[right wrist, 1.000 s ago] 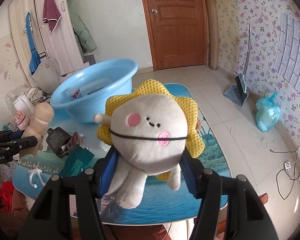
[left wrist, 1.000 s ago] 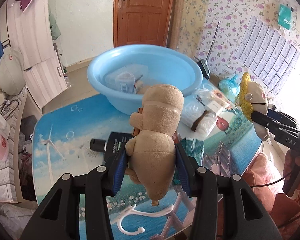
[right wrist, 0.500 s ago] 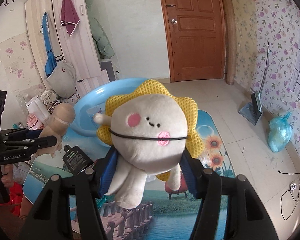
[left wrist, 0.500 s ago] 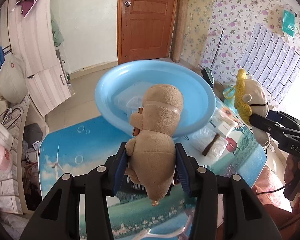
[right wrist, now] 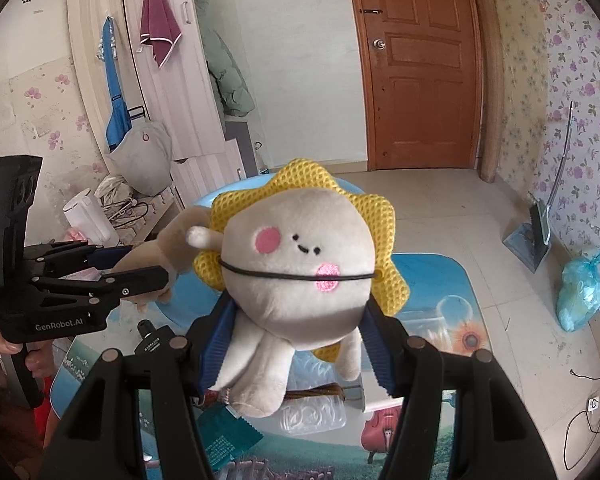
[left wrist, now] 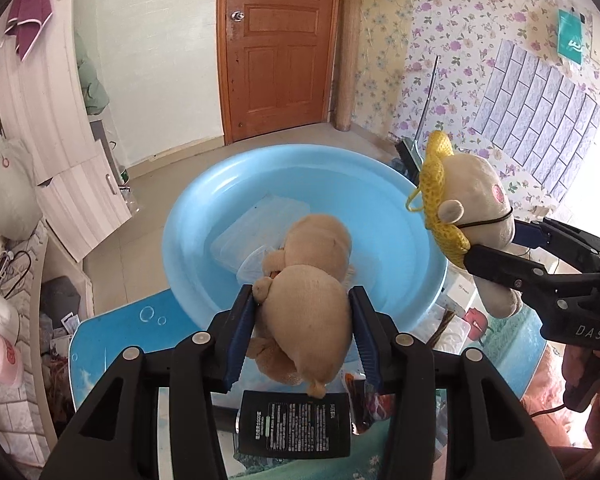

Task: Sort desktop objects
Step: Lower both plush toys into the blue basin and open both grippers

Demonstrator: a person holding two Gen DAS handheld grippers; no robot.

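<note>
My left gripper (left wrist: 302,320) is shut on a tan plush bear (left wrist: 308,296) and holds it above the near rim of the light blue basin (left wrist: 380,216). My right gripper (right wrist: 296,340) is shut on a white plush with a yellow mesh mane (right wrist: 300,264), held in the air at the basin's right side; it also shows in the left wrist view (left wrist: 468,204). The left gripper and the bear show at the left of the right wrist view (right wrist: 148,276). Clear plastic packets (left wrist: 260,232) lie inside the basin.
On the picture-printed table (left wrist: 112,344) lie a black box (left wrist: 294,424), a red snack packet (left wrist: 374,400), clear bags (right wrist: 316,408) and a teal packet (right wrist: 224,440). A wardrobe (left wrist: 40,120) stands left, a wooden door (left wrist: 276,48) behind.
Both grippers have risen and moved forward with their plush toys. The bear is now over the basin's near rim, and the maned plush has come closer to the basin's right side.
</note>
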